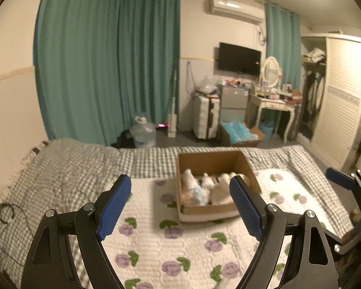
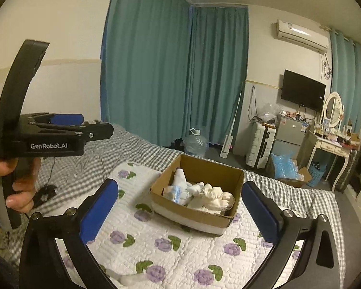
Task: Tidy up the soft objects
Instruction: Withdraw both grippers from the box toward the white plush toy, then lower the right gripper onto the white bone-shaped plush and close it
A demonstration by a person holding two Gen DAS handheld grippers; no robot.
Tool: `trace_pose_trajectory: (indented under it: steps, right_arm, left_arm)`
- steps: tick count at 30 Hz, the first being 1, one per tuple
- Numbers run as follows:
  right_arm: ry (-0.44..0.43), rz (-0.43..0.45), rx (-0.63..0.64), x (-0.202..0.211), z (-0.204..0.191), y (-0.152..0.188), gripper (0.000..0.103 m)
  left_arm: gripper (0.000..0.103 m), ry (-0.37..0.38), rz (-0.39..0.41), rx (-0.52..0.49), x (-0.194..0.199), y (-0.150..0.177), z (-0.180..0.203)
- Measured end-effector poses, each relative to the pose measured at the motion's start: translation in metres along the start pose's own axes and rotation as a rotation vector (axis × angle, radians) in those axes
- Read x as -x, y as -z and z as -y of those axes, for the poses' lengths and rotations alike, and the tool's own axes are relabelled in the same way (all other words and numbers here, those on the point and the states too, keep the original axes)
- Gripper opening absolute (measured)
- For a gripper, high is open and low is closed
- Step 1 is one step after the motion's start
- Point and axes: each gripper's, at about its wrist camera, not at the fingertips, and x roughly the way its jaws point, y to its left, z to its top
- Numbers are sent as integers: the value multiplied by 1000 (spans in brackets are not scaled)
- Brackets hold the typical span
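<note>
Both grippers hang above the bed with nothing between their blue pads. From its own wrist camera the left gripper point(image 1: 180, 207) shows its 2 fingers spread wide apart, framing a cardboard box point(image 1: 213, 162) that sits further out on the floral quilt point(image 1: 156, 248). The right gripper point(image 2: 180, 214) also has its jaws wide, empty, and framing the same box from a slightly different angle.

In the right wrist view the left gripper appears again at the left edge, seen side-on, gripped by a person's hand point(image 2: 16, 187) around its handle; the body reads "GenRobot.AI". In the left wrist view, part of the right gripper shows at the far right edge.

Inside the box lie the soft objects point(image 2: 199, 192): a bundle of white and cream rolled cloth pieces, 1 with pale blue marking, packed toward the near side. One more white soft piece point(image 2: 130, 278) lies on the quilt, close under the right gripper's left finger. A grey checked blanket point(image 1: 67, 168) covers the bed beyond and beside the quilt, with a dark cable point(image 1: 6, 213) lying on it.

Behind the bed stand teal curtains point(image 1: 108, 60), a wall television point(image 1: 239, 59) and a white dressing table point(image 1: 274, 106).
</note>
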Motion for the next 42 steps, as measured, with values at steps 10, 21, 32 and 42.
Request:
trace_pose_trajectory:
  steps: [10,21,32,42]
  right_arm:
    - [-56,-73,-34,-14,-9,39,103]
    - [-144,-209,10,-60,-38,107,100]
    - [-233,-389,-34,-100,-53,177,85]
    - [-317,-498,-45,-124,-66,212,54]
  left_arm:
    - [83,-9,-71,20,-23,46,-5]
    - [60,-35,-204,-36,-62,112,-17]
    - [57,-22,-367,-51,-98,167,-20]
    - [43,-2,-454,-52,-114,194,-27]
